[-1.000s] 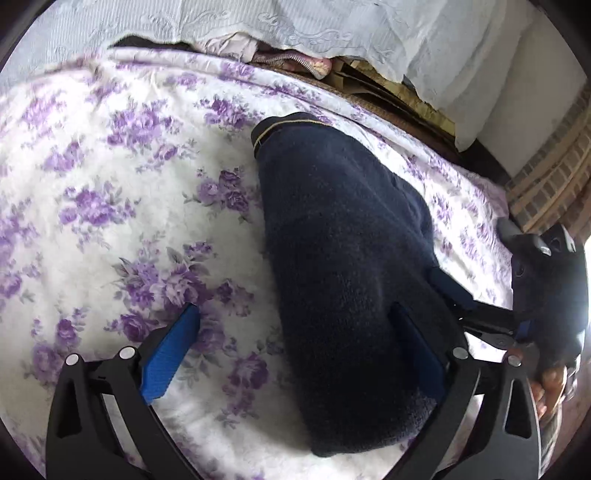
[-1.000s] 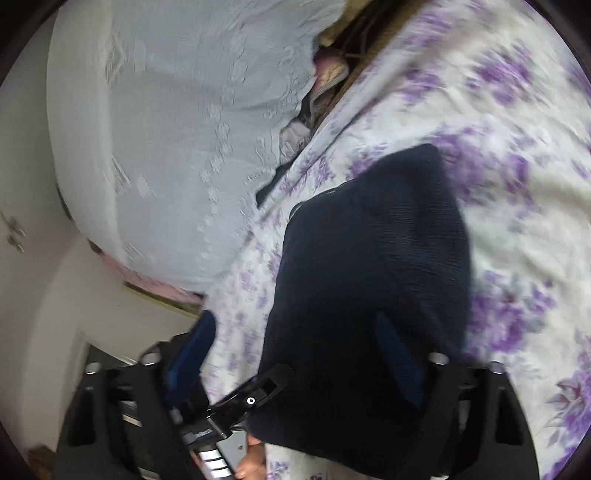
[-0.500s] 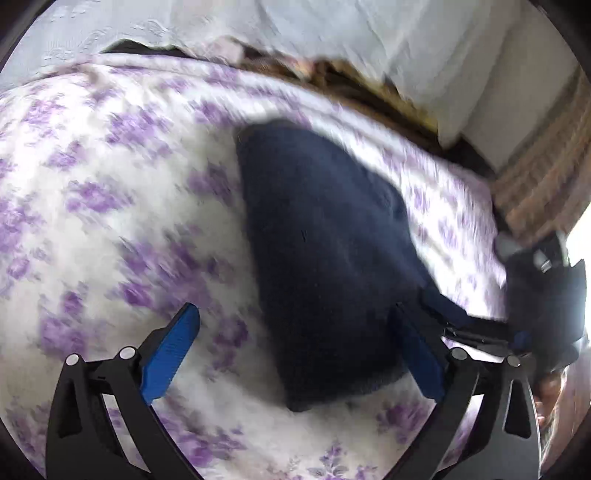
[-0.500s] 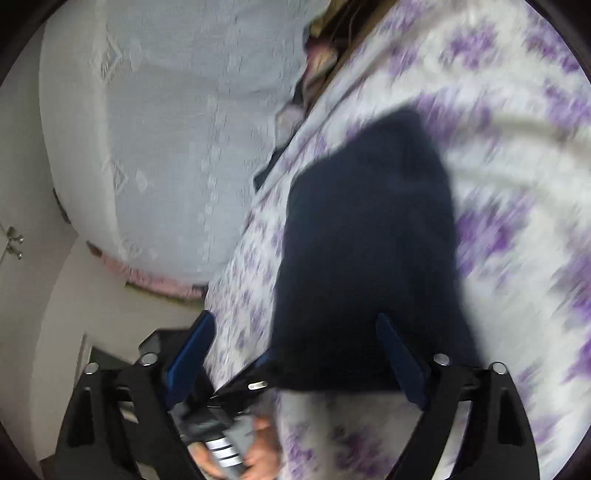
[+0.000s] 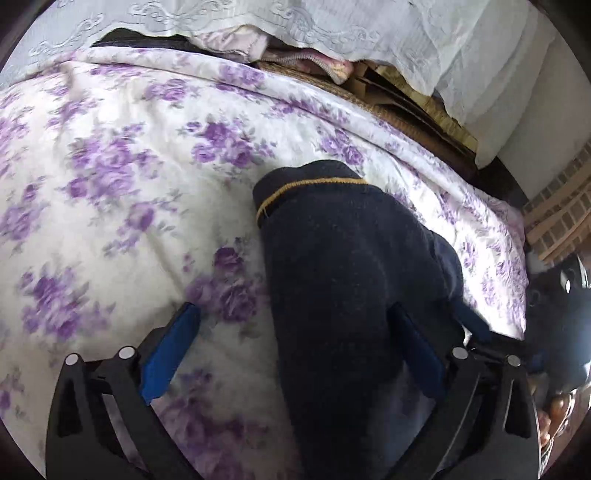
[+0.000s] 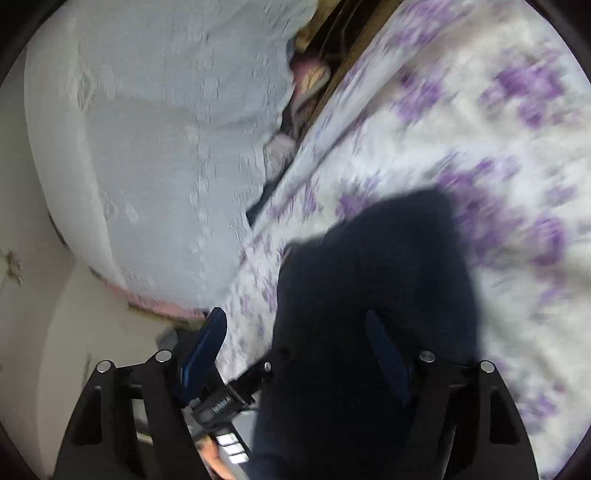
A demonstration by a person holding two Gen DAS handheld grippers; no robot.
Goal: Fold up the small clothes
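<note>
The dark navy sweater point(image 5: 343, 295) lies folded into a long, narrow bundle on the bed, its knit fuzzy and thick, with a thin mustard stripe across the ribbed hem at its far end. Under it, the bedsheet point(image 5: 122, 192) is smooth white cotton printed with purple roses. Past the bed's edge hangs a pale, embroidered cloth point(image 5: 369, 26) (lace-like scrolls along its border), with flat brown cardboard point(image 5: 413, 103) beneath.

The left claw point(image 5: 295, 354) stands wide, its right blue pad over the sweater and its left over bare sheet. The right claw point(image 6: 295, 354) is also wide, gripping nothing; its jaws have just been opening.

Compared with a second ago, the sweater sits lower in both views, its near end now reaching down between the claws' frames.
</note>
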